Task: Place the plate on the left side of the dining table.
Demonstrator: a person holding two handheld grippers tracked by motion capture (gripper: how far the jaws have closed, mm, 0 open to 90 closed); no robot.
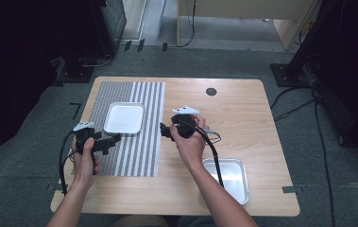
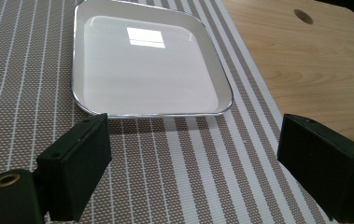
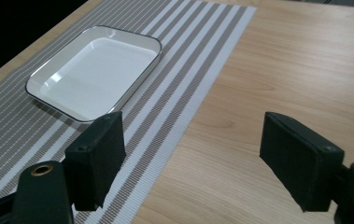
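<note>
Both tongs up and empty here; the left tongs (image 1: 115, 139) hang with jaws spread wide over the striped mat (image 1: 143, 151), and just ahead of them, a little to their left, sits the white tray (image 1: 124, 117) — bare, nothing in it, only a window glare on its floor; from the left gripper view the tray's near rim (image 2: 156, 114) lies just beyond the jaw tips, not touching them. The right tongs (image 1: 164, 131) are parted as well, gripping nothing, poised over the mat's edge where it meets the bare counter (image 1: 242, 118); in the right gripper view the white tray (image 3: 95, 70) lies ahead and off to their left, near but apart.

Back behind the right tongs, beside the person's forearm, a second tray (image 1: 233, 182) — the metal one — rests on the counter, and it looks empty too, though the arm and cable cross part of it.

So how far along? By my reading, barely started; no tray is gripped, lifted or loaded, and both tongs seem lined up on the white tray; the grasp itself is all yet to come.

Writing, brands, labels? None that I can read anywhere — tray, mat and counter are plain; a dark round disc (image 1: 211, 91) far ahead of the right tongs carries no legible mark.
</note>
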